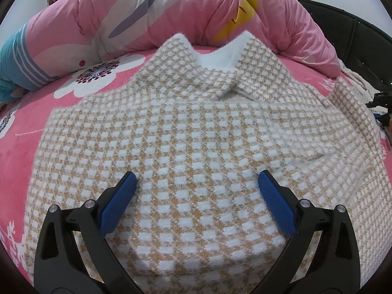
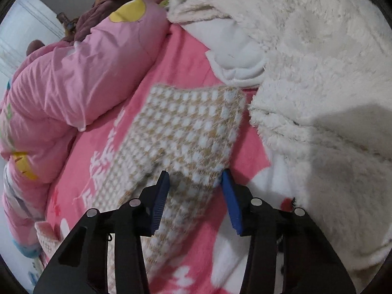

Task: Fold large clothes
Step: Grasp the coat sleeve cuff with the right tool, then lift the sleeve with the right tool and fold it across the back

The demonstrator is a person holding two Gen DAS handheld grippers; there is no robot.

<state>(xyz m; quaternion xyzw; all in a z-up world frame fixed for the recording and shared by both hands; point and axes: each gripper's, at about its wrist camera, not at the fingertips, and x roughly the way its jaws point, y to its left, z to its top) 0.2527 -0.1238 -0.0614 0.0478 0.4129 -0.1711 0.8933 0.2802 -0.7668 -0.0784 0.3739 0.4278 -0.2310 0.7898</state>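
Note:
A fuzzy tan-and-white checked sweater (image 1: pixel 196 122) lies spread flat on the pink bed sheet (image 1: pixel 29 127), its white-lined collar (image 1: pixel 215 58) at the far end. My left gripper (image 1: pixel 197 174) hangs just over the sweater's body, blue pads wide apart and nothing between them. In the right wrist view the sweater's sleeve (image 2: pixel 191 127) stretches away across the sheet. My right gripper (image 2: pixel 195 172) straddles the near part of this sleeve. Its jaws are partly closed with the cloth lying flat between the blue pads, and I see no pinch.
A rolled pink duvet (image 1: pixel 171 12) runs along the far side of the bed, also the pink duvet (image 2: pixel 73 78) left of the sleeve. A white fluffy blanket (image 2: pixel 318 73) is heaped right of the sleeve. A dark headboard (image 1: pixel 355 31) rises at the far right.

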